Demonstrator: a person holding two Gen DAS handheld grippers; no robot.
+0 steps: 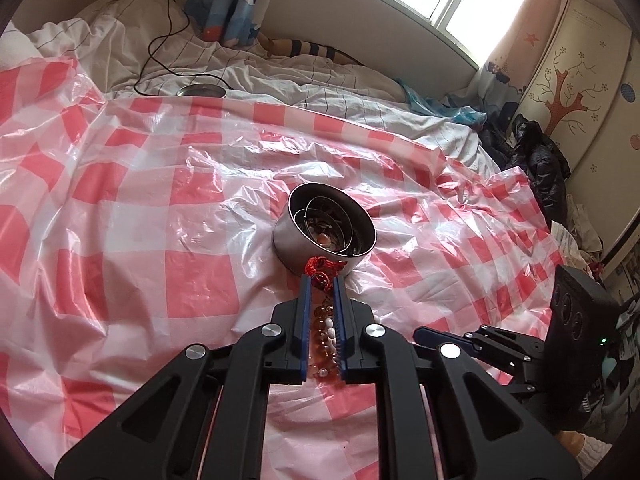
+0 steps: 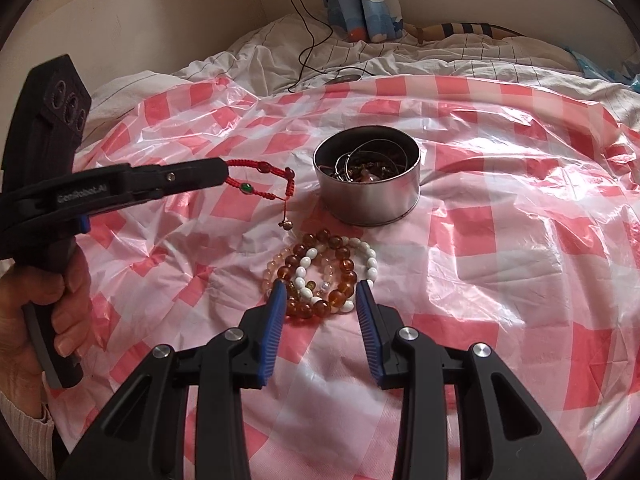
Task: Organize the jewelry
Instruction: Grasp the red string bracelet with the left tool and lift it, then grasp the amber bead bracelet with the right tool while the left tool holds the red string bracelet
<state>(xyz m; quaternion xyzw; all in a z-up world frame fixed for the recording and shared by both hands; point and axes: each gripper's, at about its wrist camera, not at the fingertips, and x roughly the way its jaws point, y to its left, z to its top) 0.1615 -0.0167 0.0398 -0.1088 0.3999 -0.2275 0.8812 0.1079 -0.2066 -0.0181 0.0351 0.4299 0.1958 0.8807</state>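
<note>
My left gripper [image 1: 321,280] is shut on a red cord bracelet [image 1: 320,267] and holds it above the sheet, just short of a round metal tin [image 1: 312,246] with several jewelry pieces inside. In the right wrist view the left gripper [image 2: 224,170] comes in from the left, the red cord bracelet [image 2: 262,184] hanging from its tip, left of the tin [image 2: 370,200]. My right gripper [image 2: 322,290] is open, its fingers on either side of a pile of amber and white bead bracelets [image 2: 320,276] lying on the sheet.
A pink and white checked plastic sheet [image 2: 500,260] covers the bed. A white quilt [image 1: 280,76], a black cable [image 1: 168,40] and a round metal lid [image 1: 202,90] lie beyond it. Dark clothes [image 1: 536,160] are piled at the right.
</note>
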